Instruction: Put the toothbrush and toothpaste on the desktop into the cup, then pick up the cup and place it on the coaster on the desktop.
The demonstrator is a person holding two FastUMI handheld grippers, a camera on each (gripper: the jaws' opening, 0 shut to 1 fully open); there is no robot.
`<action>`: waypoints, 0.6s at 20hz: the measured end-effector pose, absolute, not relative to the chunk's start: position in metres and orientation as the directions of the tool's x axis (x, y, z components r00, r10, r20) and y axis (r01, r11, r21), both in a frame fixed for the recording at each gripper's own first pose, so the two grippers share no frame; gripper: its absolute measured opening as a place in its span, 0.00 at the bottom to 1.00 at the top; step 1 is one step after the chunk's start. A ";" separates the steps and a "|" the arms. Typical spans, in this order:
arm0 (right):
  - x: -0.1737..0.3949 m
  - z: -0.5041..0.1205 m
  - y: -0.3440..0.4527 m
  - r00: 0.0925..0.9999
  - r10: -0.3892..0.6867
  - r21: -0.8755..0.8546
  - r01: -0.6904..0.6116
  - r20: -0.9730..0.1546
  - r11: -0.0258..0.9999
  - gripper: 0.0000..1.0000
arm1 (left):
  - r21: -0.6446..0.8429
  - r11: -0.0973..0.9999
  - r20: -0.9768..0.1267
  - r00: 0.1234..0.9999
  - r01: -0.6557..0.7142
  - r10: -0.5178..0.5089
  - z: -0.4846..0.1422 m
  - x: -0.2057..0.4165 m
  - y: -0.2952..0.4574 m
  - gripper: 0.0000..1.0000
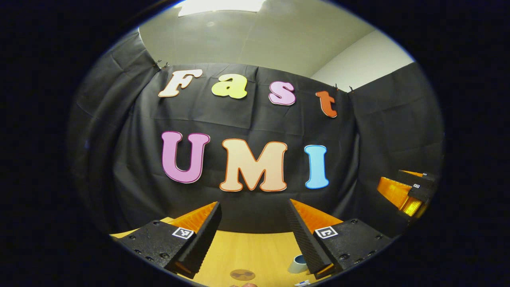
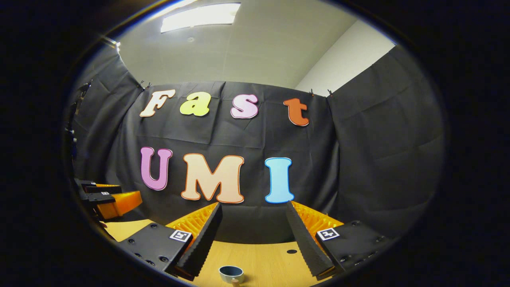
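Observation:
In the left gripper view my left gripper (image 1: pixel 254 202) stands open above the wooden table (image 1: pixel 255 249), with nothing between its fingers. Below it near the bottom edge lies a round brown coaster (image 1: pixel 242 274). A pale blue cup (image 1: pixel 297 264) stands to the coaster's right, partly behind my right finger. A small white and blue thing (image 1: pixel 303 283), too cut off to name, peeks in at the bottom edge. In the right gripper view my right gripper (image 2: pixel 253 203) is open and holds nothing. The cup (image 2: pixel 231 274) stands low between its fingers, nearer the left one.
The black cloth wall closes the back of the table. The right gripper (image 1: pixel 410 191) hangs at the far right of the left gripper view. The left gripper (image 2: pixel 107 199) sits at the far left of the right gripper view. A small dark hole (image 2: pixel 291 251) marks the tabletop.

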State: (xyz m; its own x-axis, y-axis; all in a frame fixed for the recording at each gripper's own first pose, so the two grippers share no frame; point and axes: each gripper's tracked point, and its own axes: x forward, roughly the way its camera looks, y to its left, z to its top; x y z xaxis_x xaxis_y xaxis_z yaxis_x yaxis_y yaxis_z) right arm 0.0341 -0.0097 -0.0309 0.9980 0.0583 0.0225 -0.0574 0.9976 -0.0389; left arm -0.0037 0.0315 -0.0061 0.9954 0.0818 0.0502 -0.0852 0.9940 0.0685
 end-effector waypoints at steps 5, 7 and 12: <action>0.030 -0.088 -0.007 0.986 0.079 -0.016 -0.082 -0.144 0.996 0.99 | 0.083 0.991 0.042 0.994 -0.108 0.104 -0.012 -0.015 0.047 0.93; 0.022 -0.113 -0.002 0.972 0.107 -0.008 -0.112 -0.208 0.994 0.98 | 0.090 0.987 0.018 0.991 -0.130 0.129 -0.021 -0.019 0.056 0.94; 0.004 -0.186 0.007 0.912 0.178 0.013 -0.187 -0.369 0.982 0.98 | 0.087 0.983 -0.029 0.986 -0.163 0.166 -0.039 -0.021 0.073 0.94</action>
